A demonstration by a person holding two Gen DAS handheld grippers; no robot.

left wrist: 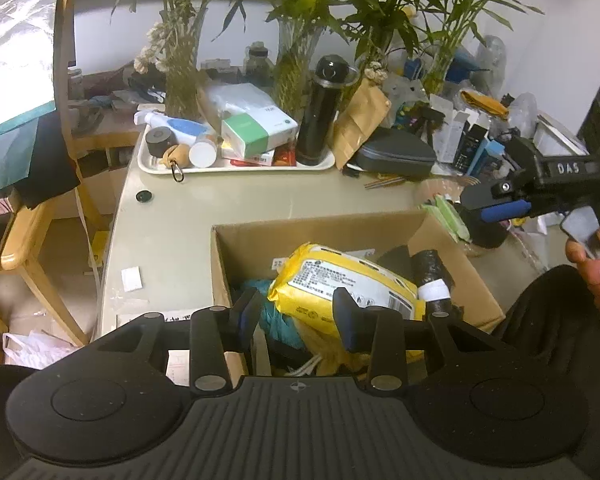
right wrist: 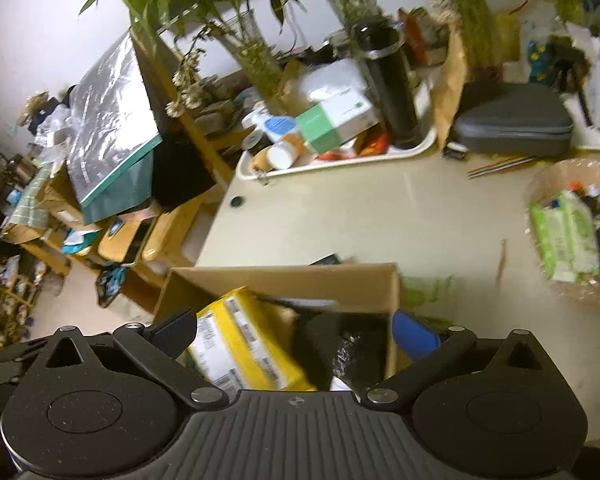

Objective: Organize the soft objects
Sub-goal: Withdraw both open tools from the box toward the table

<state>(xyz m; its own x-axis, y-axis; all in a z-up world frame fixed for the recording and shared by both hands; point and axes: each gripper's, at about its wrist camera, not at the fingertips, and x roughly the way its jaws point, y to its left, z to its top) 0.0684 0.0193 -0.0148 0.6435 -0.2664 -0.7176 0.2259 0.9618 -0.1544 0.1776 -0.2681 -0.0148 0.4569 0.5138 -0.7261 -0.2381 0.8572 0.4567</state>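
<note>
A: Where does the yellow wipes pack lie?

B: In the cardboard box, centre of the left wrist view, tilted, its printed label up. Its near end is cut off behind the left gripper. In the right wrist view the same pack sits low and centre, smeared by blur, so its print cannot be read.

A: What else is in the box?

B: A teal bundle under the pack's left end, a black roll with a white band on the right, and pale yellow fabric lower down. Most of it is hidden under the pack and the gripper body; I cannot say what the dark shape at the back is.

A: And the tongs?

B: The left gripper's jaws stand partly apart above the box, one to each side of the pack's near end; whether the pads press on it is not clear. The right gripper has its jaws spread wide, with nothing clamped. At the right edge of the left wrist view it shows again, held by a hand that is cut off by the frame.

A: Around the box?

B: A beige table. A white tray with a black flask stands upper centre, and a green wipes pack lies at the right edge of the right wrist view.
</note>
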